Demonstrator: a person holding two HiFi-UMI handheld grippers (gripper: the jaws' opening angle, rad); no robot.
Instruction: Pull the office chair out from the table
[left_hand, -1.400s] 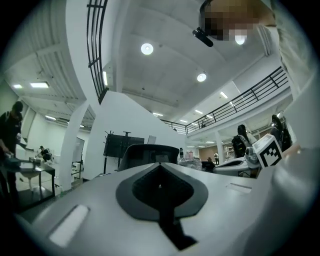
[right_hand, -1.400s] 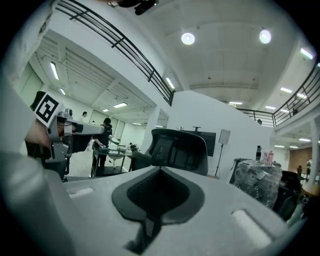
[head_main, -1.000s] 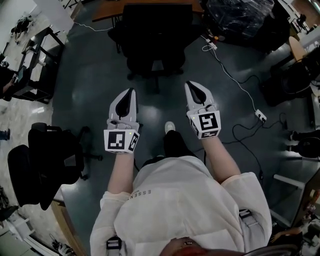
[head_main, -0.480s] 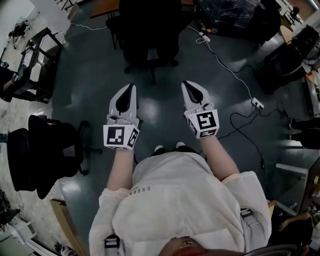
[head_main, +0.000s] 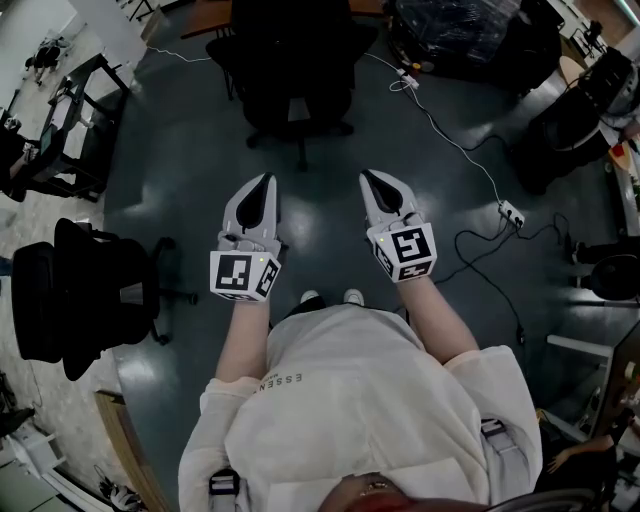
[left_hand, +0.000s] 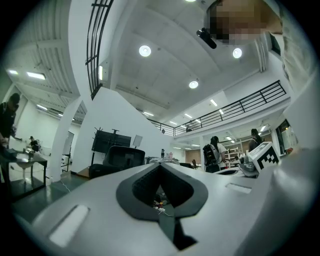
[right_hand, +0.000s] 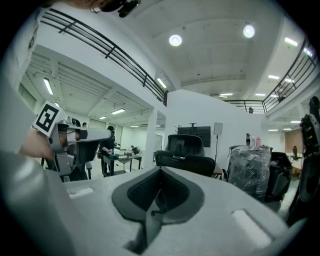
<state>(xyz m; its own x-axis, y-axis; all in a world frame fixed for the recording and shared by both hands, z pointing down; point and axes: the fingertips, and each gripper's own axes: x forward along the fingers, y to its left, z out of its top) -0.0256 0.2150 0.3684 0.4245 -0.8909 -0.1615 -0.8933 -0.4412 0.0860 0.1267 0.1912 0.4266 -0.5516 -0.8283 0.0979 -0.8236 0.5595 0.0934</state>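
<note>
Two grippers, left gripper (head_main: 261, 187) and right gripper (head_main: 373, 181), jaws pressed together, empty; office chair (head_main: 296, 62) sits at 12 o'clock, untouched.

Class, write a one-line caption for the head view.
Left gripper and right gripper, both shut and empty, point toward the black office chair ahead.

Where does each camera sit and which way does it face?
Head view: on the person's head, looking steeply down at the floor; torso, forearms, left gripper and right gripper show.
Left gripper view: on the left gripper, looking forward along its shut jaws; right gripper's marker cube at right.
Right gripper view: on the right gripper, looking along its shut jaws; left gripper at left.
Shared: all three views show the office chair ahead.
</note>
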